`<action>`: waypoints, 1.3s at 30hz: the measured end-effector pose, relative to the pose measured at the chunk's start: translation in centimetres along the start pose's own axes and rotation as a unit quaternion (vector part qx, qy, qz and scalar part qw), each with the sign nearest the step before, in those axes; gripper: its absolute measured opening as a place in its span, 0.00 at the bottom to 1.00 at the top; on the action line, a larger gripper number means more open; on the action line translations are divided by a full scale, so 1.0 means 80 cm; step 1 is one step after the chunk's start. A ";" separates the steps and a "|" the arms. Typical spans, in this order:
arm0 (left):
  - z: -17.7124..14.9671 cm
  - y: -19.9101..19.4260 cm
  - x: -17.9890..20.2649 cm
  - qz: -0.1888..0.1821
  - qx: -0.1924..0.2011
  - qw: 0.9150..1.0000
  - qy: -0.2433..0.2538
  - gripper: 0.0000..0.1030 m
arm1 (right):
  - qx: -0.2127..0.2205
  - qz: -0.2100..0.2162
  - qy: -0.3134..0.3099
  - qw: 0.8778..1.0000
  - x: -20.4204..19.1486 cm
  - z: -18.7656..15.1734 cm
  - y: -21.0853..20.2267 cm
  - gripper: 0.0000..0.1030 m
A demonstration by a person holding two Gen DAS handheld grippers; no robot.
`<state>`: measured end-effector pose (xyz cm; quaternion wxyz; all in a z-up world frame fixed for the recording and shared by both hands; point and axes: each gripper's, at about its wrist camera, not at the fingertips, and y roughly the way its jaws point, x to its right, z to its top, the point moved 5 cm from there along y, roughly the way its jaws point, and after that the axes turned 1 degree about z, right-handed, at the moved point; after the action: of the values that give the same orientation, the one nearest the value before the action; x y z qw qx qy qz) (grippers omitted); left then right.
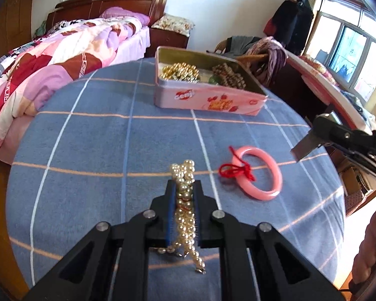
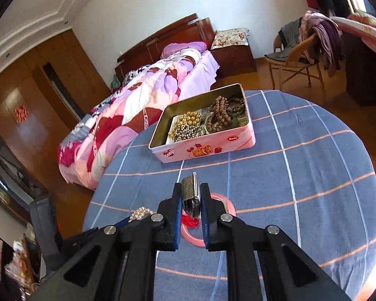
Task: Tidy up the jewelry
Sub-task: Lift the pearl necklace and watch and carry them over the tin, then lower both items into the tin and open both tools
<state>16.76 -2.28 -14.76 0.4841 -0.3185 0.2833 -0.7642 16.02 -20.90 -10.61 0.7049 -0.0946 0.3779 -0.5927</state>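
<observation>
My left gripper (image 1: 184, 184) is shut on a pearl necklace (image 1: 185, 210), held above the blue checked tablecloth (image 1: 100, 138); strands hang out below the jaws. My right gripper (image 2: 191, 188) is shut on a silver mesh watch band (image 2: 190, 186); it shows in the left wrist view (image 1: 304, 145) at the right. A pink bangle (image 1: 259, 173) with a red string bow lies on the cloth, below the right gripper (image 2: 224, 203). An open pink tin (image 1: 208, 100) holds gold and brown bead strands (image 2: 200, 120) at the far side.
The round table's edge curves off on all sides. A bed with a pink quilt (image 1: 50, 57) stands left of the table. A chair with clothes (image 2: 300, 50) and a desk by the window stand at the right.
</observation>
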 end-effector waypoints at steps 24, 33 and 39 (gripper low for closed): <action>0.109 -0.040 0.042 -0.035 0.101 0.994 0.035 0.13 | 0.079 -0.052 -0.022 0.995 0.020 0.092 -0.019 0.12; 0.170 0.024 0.054 -0.030 0.106 0.993 0.046 0.13 | 0.066 -0.083 -0.036 0.994 0.026 0.141 0.070 0.12; 0.187 0.063 0.042 -0.021 0.098 0.994 0.037 0.13 | 0.046 -0.109 -0.055 0.991 0.034 0.159 0.133 0.12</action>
<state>29.88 -9.06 -8.23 0.4862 -0.2470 0.2181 -0.8094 32.40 -24.41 -9.08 0.6591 -0.1352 0.2986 -0.6769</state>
